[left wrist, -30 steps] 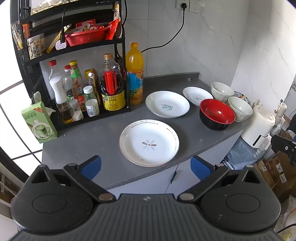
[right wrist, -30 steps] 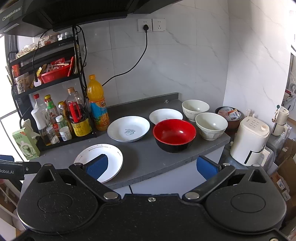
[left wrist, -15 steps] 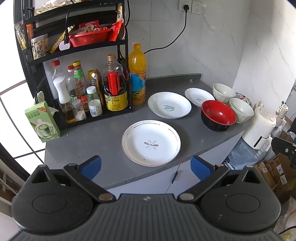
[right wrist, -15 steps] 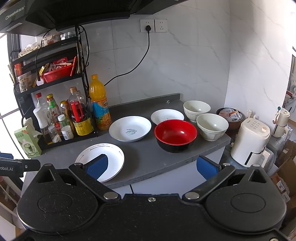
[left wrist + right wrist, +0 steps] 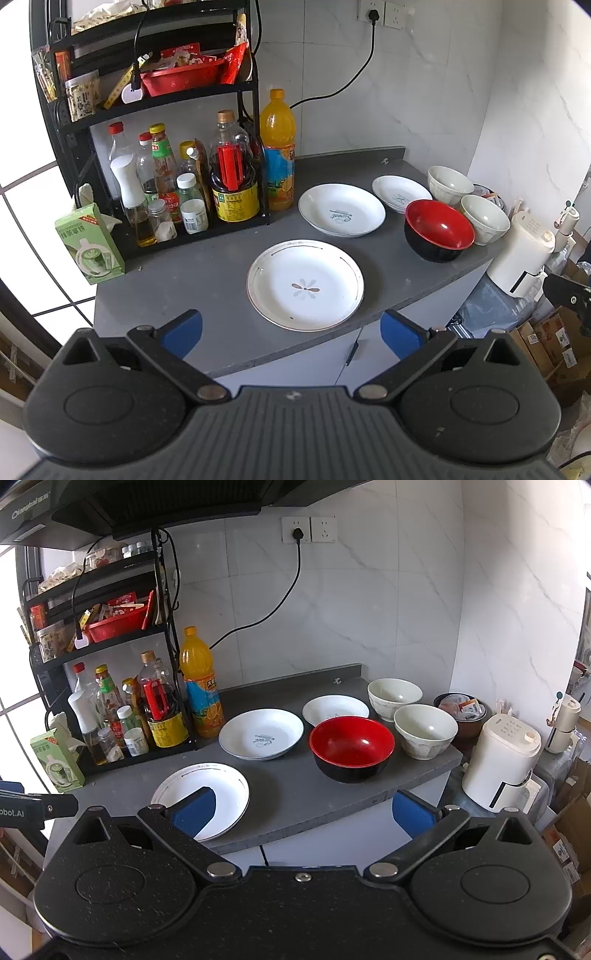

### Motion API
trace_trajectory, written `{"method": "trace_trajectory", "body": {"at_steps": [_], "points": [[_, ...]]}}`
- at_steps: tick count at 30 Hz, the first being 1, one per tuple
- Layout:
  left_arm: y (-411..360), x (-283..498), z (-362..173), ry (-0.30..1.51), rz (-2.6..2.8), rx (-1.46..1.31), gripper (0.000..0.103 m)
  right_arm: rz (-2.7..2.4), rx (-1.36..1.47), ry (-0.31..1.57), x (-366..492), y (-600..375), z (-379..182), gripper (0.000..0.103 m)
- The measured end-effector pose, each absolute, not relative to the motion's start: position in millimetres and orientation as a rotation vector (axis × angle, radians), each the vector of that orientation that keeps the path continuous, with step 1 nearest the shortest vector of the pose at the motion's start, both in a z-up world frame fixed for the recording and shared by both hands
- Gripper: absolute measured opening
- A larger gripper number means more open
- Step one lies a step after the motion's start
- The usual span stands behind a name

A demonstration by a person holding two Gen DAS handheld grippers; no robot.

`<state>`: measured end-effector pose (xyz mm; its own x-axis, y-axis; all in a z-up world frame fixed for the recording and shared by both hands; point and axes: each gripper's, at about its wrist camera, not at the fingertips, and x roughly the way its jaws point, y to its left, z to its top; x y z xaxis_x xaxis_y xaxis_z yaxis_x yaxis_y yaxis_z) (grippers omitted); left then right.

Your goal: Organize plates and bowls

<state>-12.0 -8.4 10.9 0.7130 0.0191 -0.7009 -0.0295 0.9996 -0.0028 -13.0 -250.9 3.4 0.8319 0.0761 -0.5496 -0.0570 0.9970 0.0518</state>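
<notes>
Both the left hand-held gripper (image 5: 291, 330) and right hand-held gripper (image 5: 301, 810) hang released and empty before the worktop (image 5: 207, 291), its plates and bowls untouched.

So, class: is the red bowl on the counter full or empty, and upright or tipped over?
Empty and upright. The red bowl sits on its black base with its rim level, and its whole red inside shows bare in both wrist views.

Home kitchen: condiment rack (image 5: 155, 155), countertop (image 5: 207, 280).
</notes>
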Motion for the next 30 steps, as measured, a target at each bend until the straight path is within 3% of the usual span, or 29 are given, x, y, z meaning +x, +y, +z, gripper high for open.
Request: {"method": "trace_trajectory", "body": {"at_steps": [30], "points": [[-18, -4, 5, 0.787, 0.038, -0.020, 0.102, 0.071, 0.074, 0.605, -3, -268, -1, 0.103]]}}
